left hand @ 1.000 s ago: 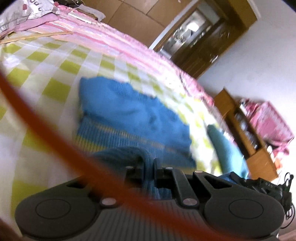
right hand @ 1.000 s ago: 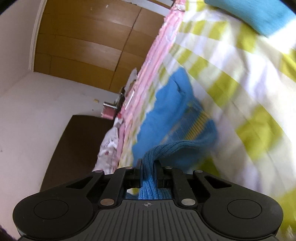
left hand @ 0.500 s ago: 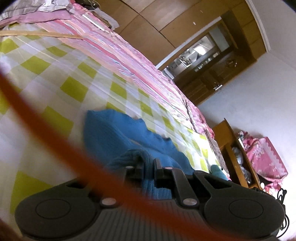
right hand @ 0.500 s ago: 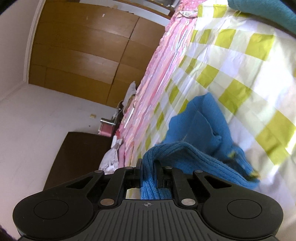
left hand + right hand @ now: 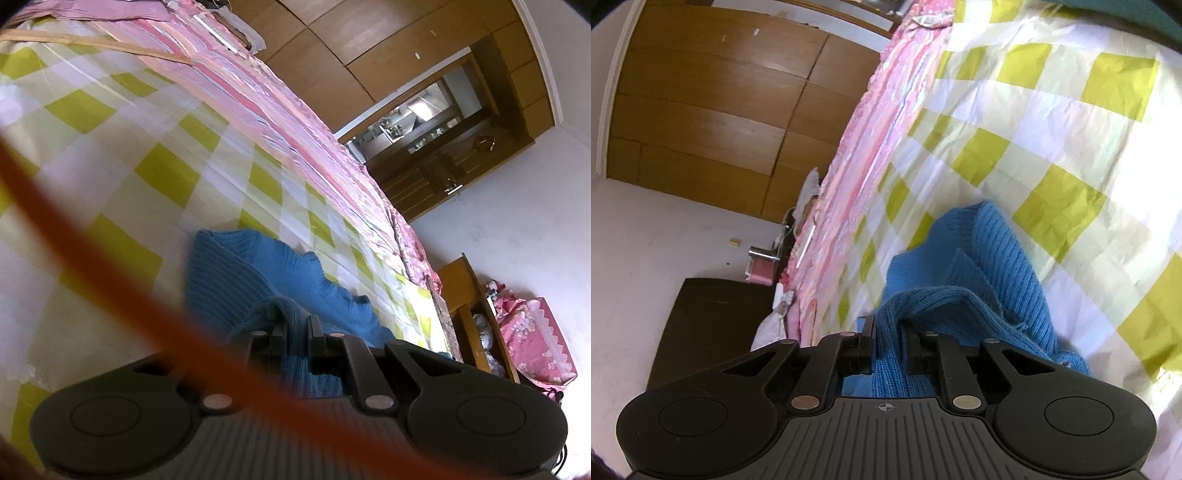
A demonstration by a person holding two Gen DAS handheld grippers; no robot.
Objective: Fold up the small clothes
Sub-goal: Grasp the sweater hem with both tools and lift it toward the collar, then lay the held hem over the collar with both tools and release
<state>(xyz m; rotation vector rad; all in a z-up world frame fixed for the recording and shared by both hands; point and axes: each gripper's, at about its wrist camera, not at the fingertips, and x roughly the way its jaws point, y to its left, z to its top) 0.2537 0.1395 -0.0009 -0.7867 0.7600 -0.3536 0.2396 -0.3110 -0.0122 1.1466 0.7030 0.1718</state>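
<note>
Two hand-held grippers pinched the same blue knit sweater [image 5: 258,280] as I worked them over the bed [image 5: 110,155]. My left hand-held gripper [image 5: 297,332] sat clamped narrow on a raised fold of the knit. My right hand-held gripper [image 5: 888,332] also had a fold between its jaws, pads pressing it, though those jaws were easing apart. The rest of the garment lay bunched on the yellow-and-white checked sheet [image 5: 1052,155], near a pink striped blanket [image 5: 871,140]. An orange cable [image 5: 110,280] crossed the left view, blurred.
</note>
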